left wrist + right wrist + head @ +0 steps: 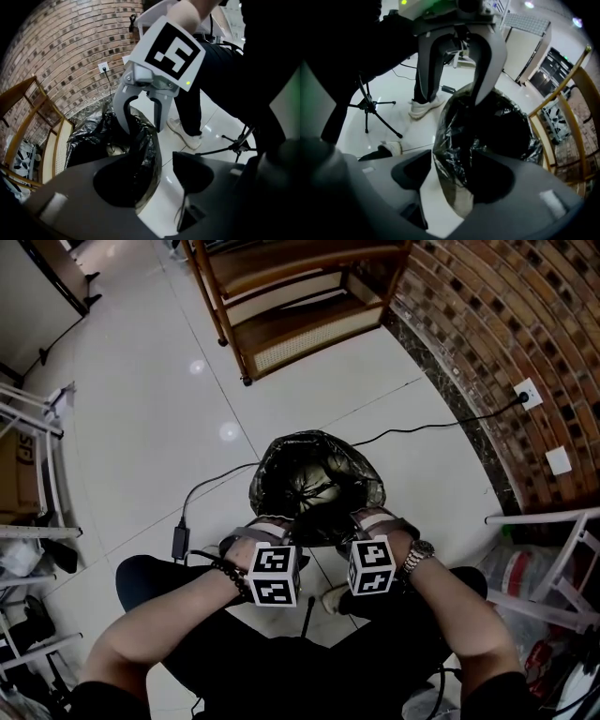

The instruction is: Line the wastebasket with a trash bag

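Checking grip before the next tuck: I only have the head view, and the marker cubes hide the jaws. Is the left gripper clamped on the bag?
Observer: No. In the left gripper view the left gripper's jaws stand apart, with the trash bag's rim between them and bare floor showing in the gap.
Operator: And the right one?
Observer: The right gripper is open too. It straddles the wastebasket's rim, one jaw inside the bag, the other outside with a gap to the film.
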Action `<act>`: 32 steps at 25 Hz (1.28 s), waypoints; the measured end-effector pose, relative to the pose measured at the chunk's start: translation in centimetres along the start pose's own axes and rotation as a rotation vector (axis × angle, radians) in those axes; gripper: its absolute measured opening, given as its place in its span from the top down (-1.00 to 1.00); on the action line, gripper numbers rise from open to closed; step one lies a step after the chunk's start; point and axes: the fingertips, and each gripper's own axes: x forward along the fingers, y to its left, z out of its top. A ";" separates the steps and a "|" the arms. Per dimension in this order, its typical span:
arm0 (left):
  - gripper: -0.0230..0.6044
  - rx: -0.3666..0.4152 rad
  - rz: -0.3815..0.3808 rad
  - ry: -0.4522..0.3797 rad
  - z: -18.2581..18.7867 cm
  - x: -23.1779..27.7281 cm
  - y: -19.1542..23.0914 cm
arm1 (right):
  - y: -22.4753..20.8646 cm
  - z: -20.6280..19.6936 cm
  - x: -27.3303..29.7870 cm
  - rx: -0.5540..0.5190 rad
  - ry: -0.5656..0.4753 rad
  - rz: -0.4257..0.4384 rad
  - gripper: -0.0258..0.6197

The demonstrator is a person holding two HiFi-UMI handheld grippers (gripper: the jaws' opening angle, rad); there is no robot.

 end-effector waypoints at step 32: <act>0.38 0.235 0.052 0.093 -0.5 1.8 -0.4 | 1.5 2.1 -1.2 -0.163 0.008 0.067 0.25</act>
